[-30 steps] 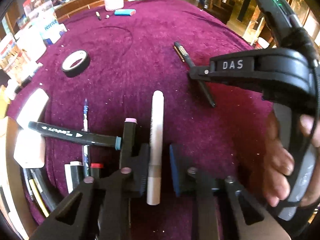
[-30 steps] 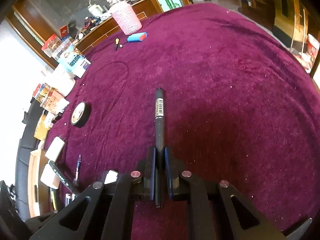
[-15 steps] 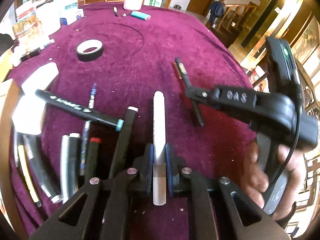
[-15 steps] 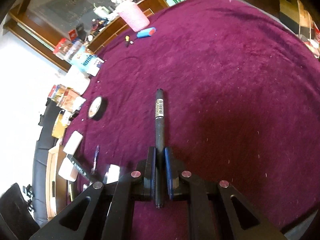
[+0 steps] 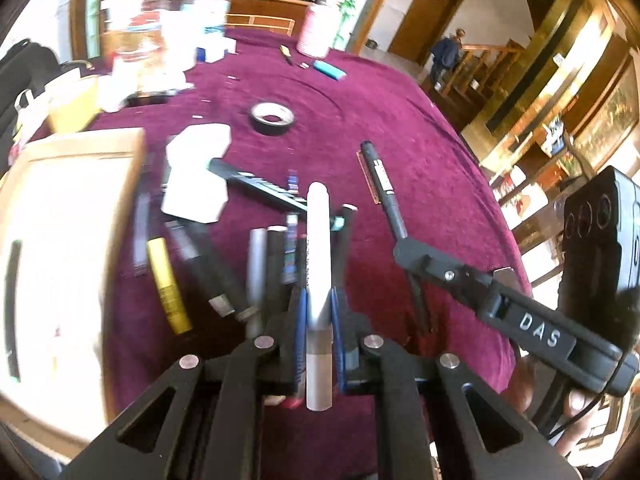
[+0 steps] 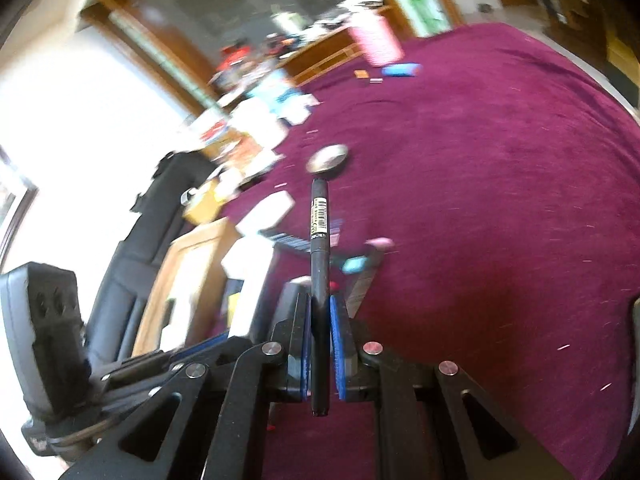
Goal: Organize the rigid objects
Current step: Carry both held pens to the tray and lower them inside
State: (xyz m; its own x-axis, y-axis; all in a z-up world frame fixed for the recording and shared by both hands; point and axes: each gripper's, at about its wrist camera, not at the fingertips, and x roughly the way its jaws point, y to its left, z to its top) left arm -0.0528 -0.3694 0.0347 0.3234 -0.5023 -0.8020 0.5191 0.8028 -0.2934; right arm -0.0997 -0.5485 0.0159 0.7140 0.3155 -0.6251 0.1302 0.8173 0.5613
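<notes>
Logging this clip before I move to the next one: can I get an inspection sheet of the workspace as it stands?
Surface: round table under a plum velvet cloth, specks of lint on it.
Job's things: white cylindrical marker and slim black barcoded pen, both lifted; loose pile of markers lying by the wooden tray.
Clutter: black tape roll, white foam blocks, blue lighter, boxes at the far edge.
Grippers: left gripper clamps the white marker; right gripper clamps the black pen.
Cables: thin black lead off the right gripper's handle.
Surroundings: wooden cabinet, door, staircase with a person; blurred.
</notes>
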